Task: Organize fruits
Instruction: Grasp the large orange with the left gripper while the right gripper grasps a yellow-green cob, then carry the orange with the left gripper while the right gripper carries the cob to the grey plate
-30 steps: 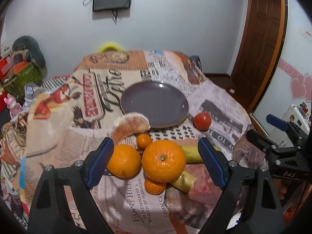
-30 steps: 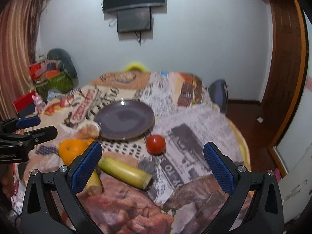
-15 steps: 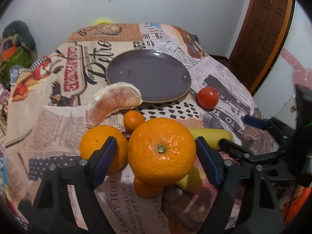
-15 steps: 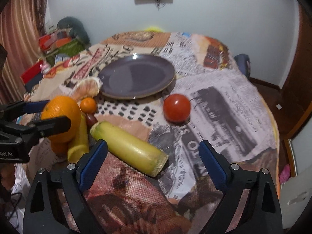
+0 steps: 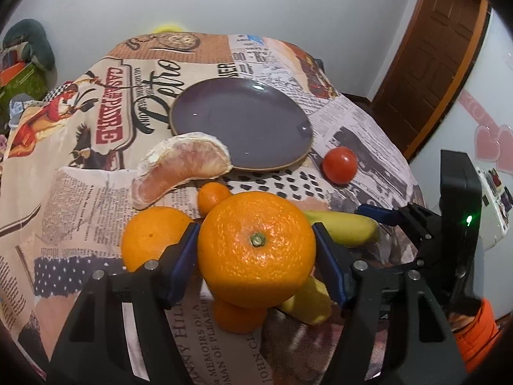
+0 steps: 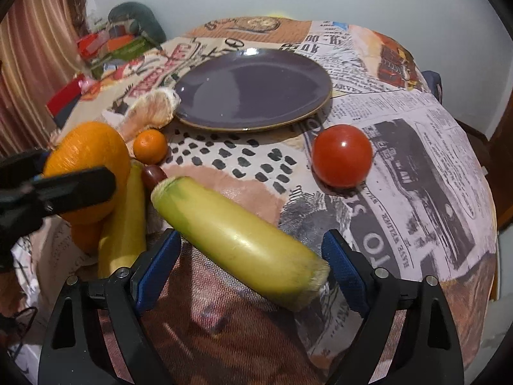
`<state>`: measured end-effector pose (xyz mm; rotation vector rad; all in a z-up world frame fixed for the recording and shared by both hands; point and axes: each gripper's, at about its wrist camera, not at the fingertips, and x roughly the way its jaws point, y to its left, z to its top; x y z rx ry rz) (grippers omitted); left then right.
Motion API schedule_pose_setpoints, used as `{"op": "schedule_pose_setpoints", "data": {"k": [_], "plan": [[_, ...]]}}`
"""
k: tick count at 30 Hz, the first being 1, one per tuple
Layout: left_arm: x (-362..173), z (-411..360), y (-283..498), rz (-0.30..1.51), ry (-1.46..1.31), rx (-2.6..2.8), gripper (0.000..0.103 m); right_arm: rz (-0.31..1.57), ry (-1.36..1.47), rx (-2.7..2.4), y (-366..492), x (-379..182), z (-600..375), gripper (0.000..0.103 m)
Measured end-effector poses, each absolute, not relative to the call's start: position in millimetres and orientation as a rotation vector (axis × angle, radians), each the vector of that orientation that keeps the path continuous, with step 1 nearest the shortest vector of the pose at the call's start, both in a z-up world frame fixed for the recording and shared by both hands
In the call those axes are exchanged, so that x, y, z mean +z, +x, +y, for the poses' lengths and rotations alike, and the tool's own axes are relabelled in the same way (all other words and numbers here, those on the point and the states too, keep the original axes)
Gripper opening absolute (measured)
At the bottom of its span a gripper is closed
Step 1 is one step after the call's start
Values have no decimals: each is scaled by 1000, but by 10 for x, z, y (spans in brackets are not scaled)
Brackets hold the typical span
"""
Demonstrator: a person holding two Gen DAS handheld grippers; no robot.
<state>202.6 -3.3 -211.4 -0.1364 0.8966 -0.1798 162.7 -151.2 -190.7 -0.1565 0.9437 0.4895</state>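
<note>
Your left gripper point(image 5: 256, 253) is closing on the big orange point(image 5: 256, 250), both blue pads right against its sides; from this angle you can't quite confirm that they press. That orange sits on top of the fruit heap just in front of the purple plate point(image 5: 208, 112), which holds nothing. Your right gripper point(image 6: 251, 268) stands wide, its 2 pads clear of the yellow-green squash point(image 6: 237, 240) that lies slantwise between them, also in front of the plate.

Around the plate: a peeled citrus segment point(image 5: 182, 166) touches its near-left rim, a small tangerine point(image 5: 213, 195) lies just in front of that rim, and a second orange point(image 5: 150, 237) rests left of the big one. Another small orange fruit point(image 5: 235, 316) peeks out beneath the big orange. A second yellow squash point(image 6: 123, 224) leans against the heap, and a red tomato point(image 6: 341, 155) sits alone off the plate's near-right edge. Everything rests on the newspaper-print tablecloth point(image 6: 416, 176).
</note>
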Motion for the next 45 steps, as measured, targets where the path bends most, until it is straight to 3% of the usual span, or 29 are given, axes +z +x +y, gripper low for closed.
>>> {"op": "schedule_pose_setpoints", "data": {"k": [4, 6, 8, 10, 14, 22, 25, 30, 37, 45], "plan": [[-2070, -1, 2020, 885, -138, -168, 68, 938, -166, 480, 1640, -1920, -1512, 88], [-2036, 9, 2011, 874, -130, -156, 68, 934, -161, 475, 1635, -1920, -1530, 81], [-1996, 22, 1999, 865, -132, -154, 68, 937, -169, 470, 1633, -1920, -1528, 60], [-1944, 43, 1976, 854, -133, -149, 68, 940, -170, 482, 1617, -1914, -1517, 48], [-1846, 86, 1923, 824, -118, -129, 68, 949, -184, 508, 1508, -1892, -1495, 36], [-1742, 190, 1841, 800, -124, -105, 68, 1004, -195, 527, 1388, -1821, -1501, 35], [-1715, 186, 1806, 792, -116, -105, 68, 987, -164, 535, 1449, -1749, -1487, 42], [-1719, 167, 1808, 795, -105, -107, 68, 968, -186, 529, 1617, -1759, -1354, 43], [-1759, 199, 1891, 807, -105, -98, 68, 1002, -191, 527, 1799, -1927, -1249, 39], [-1738, 200, 2008, 802, -91, -88, 68, 964, -143, 529, 1725, -1752, -1313, 35]]}}
